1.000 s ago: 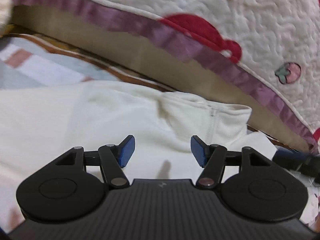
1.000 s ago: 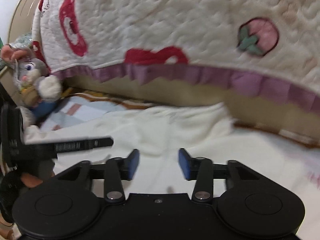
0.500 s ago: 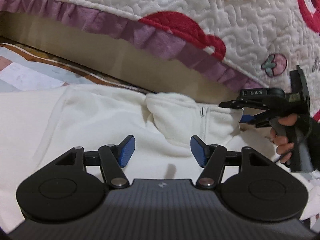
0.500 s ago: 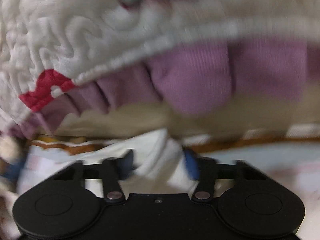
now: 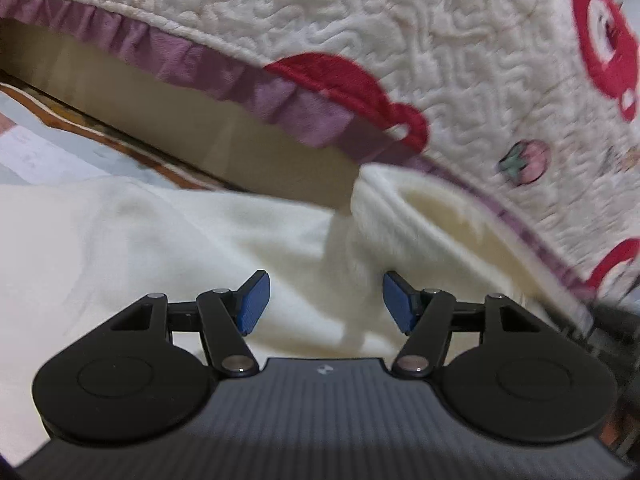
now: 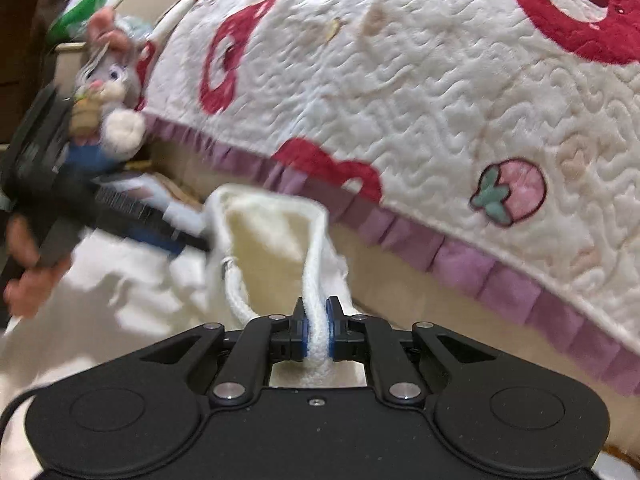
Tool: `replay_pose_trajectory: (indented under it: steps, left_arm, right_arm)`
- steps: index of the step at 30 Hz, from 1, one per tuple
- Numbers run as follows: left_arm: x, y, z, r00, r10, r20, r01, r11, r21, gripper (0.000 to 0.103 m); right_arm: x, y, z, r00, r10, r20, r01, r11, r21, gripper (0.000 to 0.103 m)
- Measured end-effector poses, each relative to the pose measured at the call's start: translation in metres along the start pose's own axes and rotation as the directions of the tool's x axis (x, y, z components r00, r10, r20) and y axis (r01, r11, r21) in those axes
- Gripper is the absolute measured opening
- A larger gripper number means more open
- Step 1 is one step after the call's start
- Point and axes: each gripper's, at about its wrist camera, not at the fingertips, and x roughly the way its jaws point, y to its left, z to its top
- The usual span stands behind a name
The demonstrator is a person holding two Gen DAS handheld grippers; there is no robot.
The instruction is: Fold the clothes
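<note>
A cream white fleece jacket (image 5: 168, 240) lies spread on the bed. Its collar (image 5: 436, 216) is lifted at the right of the left wrist view. My left gripper (image 5: 325, 302) is open and empty, hovering over the fabric just short of the collar. In the right wrist view my right gripper (image 6: 317, 334) is shut on the collar's edge (image 6: 316, 280) and holds the collar (image 6: 268, 232) raised. The left gripper (image 6: 120, 212) also shows there, blurred, at the left beside the collar.
A quilted white bedspread (image 5: 360, 32) with red prints and a purple frill (image 5: 224, 76) hangs close behind the jacket. A plush rabbit (image 6: 104, 96) sits at the far left of the right wrist view. A patterned sheet (image 5: 44, 148) lies under the jacket.
My right gripper moved onto the collar, closed on its edge and lifted it. My left gripper stayed open and shifted right toward the raised collar.
</note>
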Motion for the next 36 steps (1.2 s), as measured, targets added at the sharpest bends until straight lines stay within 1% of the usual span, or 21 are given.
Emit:
replay_pose_trajectory:
  steps: [3,5,7,9,12,13,14,16,18,20,22,23,25,26,27,28,29,31,32,34,36]
  left_arm:
    - [0.001,0.004,0.001,0.997,-0.071,-0.013,0.07,0.996,-0.06,0.064]
    - [0.003,0.006,0.001,0.995,-0.091,-0.028,0.088,0.992,-0.094,0.065]
    - [0.002,0.005,0.002,0.995,-0.1,-0.021,0.098,0.99,-0.101,0.065]
    - [-0.002,0.003,0.002,0.997,-0.072,0.006,0.073,0.995,-0.075,0.065]
    - [-0.006,0.003,0.003,0.999,-0.026,0.04,0.028,0.998,-0.059,0.065]
    - [-0.007,0.004,0.004,0.999,-0.016,0.045,0.018,0.998,-0.062,0.065]
    - [-0.008,0.005,0.004,0.999,-0.005,0.05,0.009,0.998,-0.065,0.065]
    - [-0.009,0.006,0.005,0.998,0.015,0.06,-0.011,0.997,-0.071,0.065]
    - [-0.005,0.01,0.003,0.999,0.04,0.028,-0.037,0.996,-0.075,0.065]
    - [0.001,0.014,0.0,0.998,0.067,-0.009,-0.067,0.995,-0.075,0.065]
    - [0.008,0.018,-0.003,0.994,0.094,-0.055,-0.099,0.992,-0.084,0.065]
    - [0.011,0.02,-0.004,0.992,0.105,-0.076,-0.112,0.989,-0.092,0.065]
    - [0.016,0.024,-0.008,0.986,0.124,-0.11,-0.135,0.986,-0.103,0.065]
    - [0.018,0.024,-0.01,0.984,0.132,-0.12,-0.144,0.985,-0.095,0.065]
    - [0.019,0.023,-0.011,0.982,0.142,-0.124,-0.152,0.985,-0.08,0.065]
    - [0.019,0.022,-0.012,0.98,0.151,-0.127,-0.16,0.985,-0.062,0.065]
    - [0.02,0.021,-0.013,0.978,0.161,-0.13,-0.168,0.985,-0.044,0.065]
    - [0.021,0.016,-0.015,0.975,0.182,-0.131,-0.184,0.983,-0.005,0.065]
    - [0.02,0.014,-0.015,0.973,0.188,-0.131,-0.188,0.982,0.014,0.065]
    - [0.021,0.006,-0.017,0.97,0.205,-0.128,-0.197,0.978,0.067,0.065]
    - [0.023,-0.004,-0.019,0.964,0.234,-0.125,-0.217,0.966,0.14,0.065]
  right_arm:
    - [-0.012,0.006,-0.01,1.0,0.013,-0.009,-0.013,1.0,-0.023,0.011]
    - [-0.018,0.01,-0.013,1.0,0.008,-0.01,-0.009,0.999,-0.042,0.011]
    - [-0.019,0.013,-0.014,1.0,-0.003,-0.012,0.002,0.998,-0.059,0.011]
    - [-0.011,0.011,-0.01,0.999,-0.042,-0.017,0.04,0.996,-0.077,0.01]
    - [0.021,-0.016,0.013,0.988,-0.151,-0.026,0.15,0.987,-0.064,0.009]
    - [0.037,-0.032,0.024,0.982,-0.184,-0.034,0.184,0.983,-0.009,0.009]
    - [0.057,-0.055,0.035,0.978,-0.201,-0.056,0.205,0.975,0.083,0.009]
    - [0.088,-0.09,0.045,0.978,-0.179,-0.105,0.199,0.95,0.24,0.009]
    - [0.122,-0.109,0.047,0.971,-0.136,-0.194,0.191,0.935,0.298,0.009]
    - [0.143,-0.108,0.044,0.957,-0.15,-0.25,0.21,0.95,0.232,0.009]
    - [0.156,-0.111,0.038,0.937,-0.165,-0.308,0.236,0.948,0.212,0.008]
    - [0.163,-0.113,0.034,0.926,-0.172,-0.337,0.249,0.947,0.202,0.004]
    - [0.166,-0.121,0.028,0.914,-0.153,-0.376,0.263,0.929,0.262,0.007]
    - [0.156,-0.121,0.029,0.923,-0.158,-0.35,0.271,0.914,0.303,0.023]
    - [0.146,-0.121,0.03,0.932,-0.164,-0.324,0.277,0.897,0.344,0.031]
    - [0.127,-0.116,0.033,0.949,-0.159,-0.271,0.261,0.879,0.4,0.035]
    - [0.109,-0.111,0.033,0.963,-0.159,-0.219,0.243,0.865,0.439,0.045]
    - [0.073,-0.1,0.029,0.975,-0.157,-0.155,0.212,0.86,0.464,0.055]
    - [0.056,-0.096,0.024,0.973,-0.174,-0.15,0.224,0.865,0.45,0.056]
    - [0.035,-0.096,0.007,0.961,-0.192,-0.198,0.257,0.883,0.392,0.056]
    - [0.02,-0.105,-0.018,0.932,-0.225,-0.282,0.312,0.898,0.312,0.056]
